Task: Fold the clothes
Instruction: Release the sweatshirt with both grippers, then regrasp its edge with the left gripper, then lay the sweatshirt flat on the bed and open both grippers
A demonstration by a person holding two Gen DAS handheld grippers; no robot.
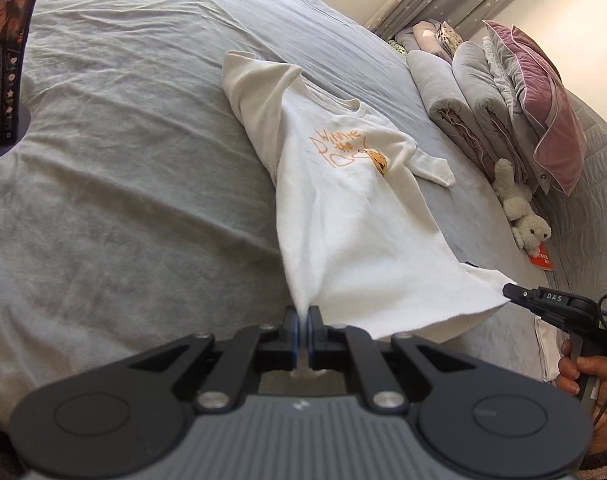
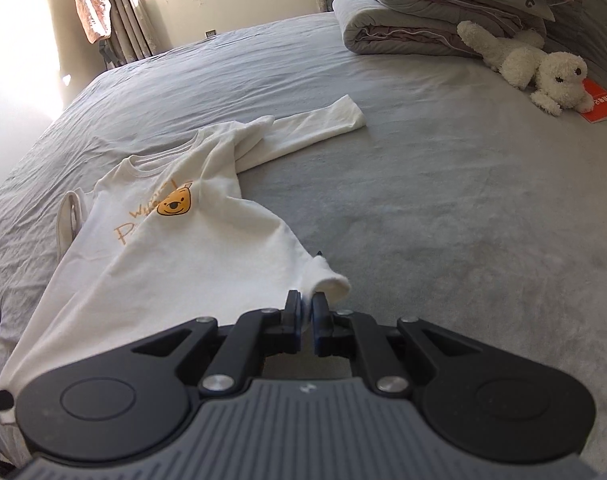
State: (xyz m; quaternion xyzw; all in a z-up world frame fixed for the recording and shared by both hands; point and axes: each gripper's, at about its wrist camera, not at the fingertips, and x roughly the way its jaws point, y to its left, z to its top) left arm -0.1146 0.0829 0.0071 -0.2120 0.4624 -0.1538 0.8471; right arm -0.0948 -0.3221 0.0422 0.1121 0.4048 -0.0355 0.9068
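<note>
A white long-sleeved shirt [image 1: 343, 216] with an orange bear print lies front up on the grey bed [image 1: 123, 160]. My left gripper [image 1: 302, 314] is shut on one hem corner and lifts it off the bed. My right gripper [image 2: 308, 304] is shut on the other hem corner; it also shows in the left wrist view [image 1: 511, 291] at the right edge of the hem. The hem hangs stretched between them. In the right wrist view the shirt [image 2: 191, 248] has one sleeve [image 2: 315, 124] stretched out to the far right.
Folded grey quilts [image 1: 463, 100] and a pink pillow [image 1: 543, 104] are stacked at the head of the bed. A white plush dog [image 2: 539, 68] and a red booklet [image 2: 601, 104] lie beside them. A phone [image 1: 7, 52] stands at the left. Curtains and a window are behind.
</note>
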